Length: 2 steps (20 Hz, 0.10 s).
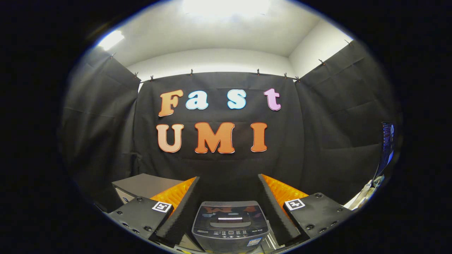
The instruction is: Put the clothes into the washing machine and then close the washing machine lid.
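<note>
While held spread wide with nothing between its fingers [178, 211], tool [229, 177] aimed level at the booth's far wall. Jaws well apart, gripping nothing.

Just ahead at twelve o'clock, low between the two fingers: washing machine [229, 243], a top-loader seen from its front. Lid [229, 213] lying flat and down, dark and glossy enough to mirror the wall behind. Strip of buttons [229, 233] along the near edge, below a shallow handle recess [229, 223].

Clothes perhaps under that lid, perhaps elsewhere: cannot tell. Fits two stages equally, then: lid down with loading yet to come, or lid down again over a load.

Handling, as a judgement only: lid likely stiff, smooth and slippery on its shiny face, so better taken at the recess or front lip than pinched on the flat; probably hinged at the far edge, swinging up and away toward twelve o'clock. Machine body possibly light enough to slide under a hard push, so gentle pressure. Clothes likely soft, light and limp; best pinched at a bunched fold, with trailing ends prone to snag on the rim.

Farther off at ten o'clock, beyond the left finger, a grey box [144, 184]. At two o'clock, near the side curtain, a lit screen [387, 143] seen edge-on.
</note>
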Available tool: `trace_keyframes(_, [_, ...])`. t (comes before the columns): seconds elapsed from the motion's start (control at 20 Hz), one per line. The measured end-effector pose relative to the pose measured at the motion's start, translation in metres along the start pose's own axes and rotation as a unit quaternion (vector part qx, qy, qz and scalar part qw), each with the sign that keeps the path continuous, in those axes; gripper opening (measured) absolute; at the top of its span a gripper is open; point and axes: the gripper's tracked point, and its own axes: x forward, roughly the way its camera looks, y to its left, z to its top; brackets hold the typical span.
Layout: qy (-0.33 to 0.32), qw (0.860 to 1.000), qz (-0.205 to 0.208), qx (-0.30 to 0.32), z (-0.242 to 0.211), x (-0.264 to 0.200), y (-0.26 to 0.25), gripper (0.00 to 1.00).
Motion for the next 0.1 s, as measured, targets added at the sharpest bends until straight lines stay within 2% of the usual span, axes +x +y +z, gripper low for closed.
trace_keyframes(0.1, [-0.005, 1.000, 0.000, -0.007, 0.0035, -0.0021, -0.0098, 1.00])
